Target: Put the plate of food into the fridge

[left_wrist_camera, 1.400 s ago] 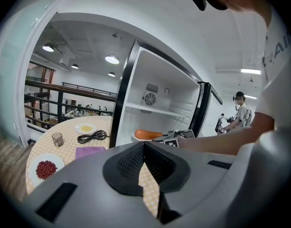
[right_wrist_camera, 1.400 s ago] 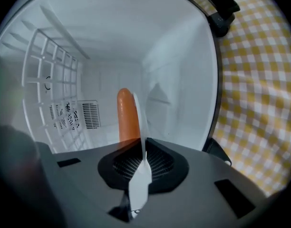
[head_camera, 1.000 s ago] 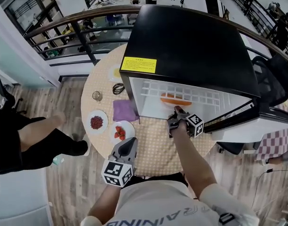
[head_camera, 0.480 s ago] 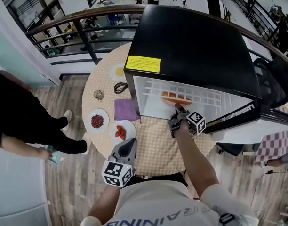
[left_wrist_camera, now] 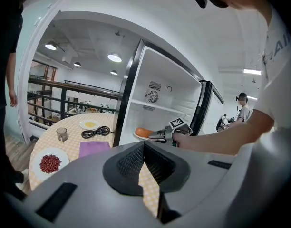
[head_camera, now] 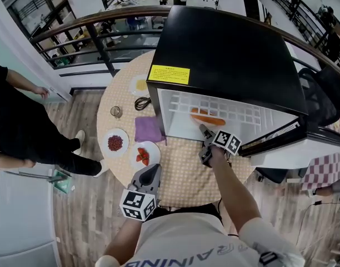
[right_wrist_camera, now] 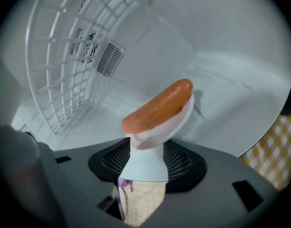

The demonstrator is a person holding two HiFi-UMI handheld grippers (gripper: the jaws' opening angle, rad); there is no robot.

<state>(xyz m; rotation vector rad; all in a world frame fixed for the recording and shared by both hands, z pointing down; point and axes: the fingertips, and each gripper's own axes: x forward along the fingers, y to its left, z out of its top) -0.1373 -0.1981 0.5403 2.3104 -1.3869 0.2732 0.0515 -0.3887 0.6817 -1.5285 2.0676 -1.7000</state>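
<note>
The white plate [right_wrist_camera: 178, 119] with its orange sausage [right_wrist_camera: 157, 107] lies on the white floor inside the open fridge [head_camera: 231, 49], near the front edge and below the wire shelf [head_camera: 214, 108]. In the right gripper view it fills the centre of the frame, tilted because that camera is rolled.

The right gripper [head_camera: 203, 129] points into the fridge at the centre of the head view. Its jaws have just been opening and now stand wide apart. The plate's near rim sits at the mouth of the gap, and the pads do not press on it.

The left gripper [head_camera: 153, 169] hangs low in the head view's lower centre, over the near edge of the checked table [head_camera: 184, 174]. Its jaws are closed tip to tip with nothing between them.

Left of the fridge on the table lie a purple cloth [head_camera: 146, 130], a plate of red pieces [head_camera: 142, 156], a plate of dark red beans [head_camera: 114, 144], a small glass [head_camera: 114, 113] and a coiled black cable [head_camera: 140, 104]. A person in black [head_camera: 14, 127] stands at the frame's left edge.
</note>
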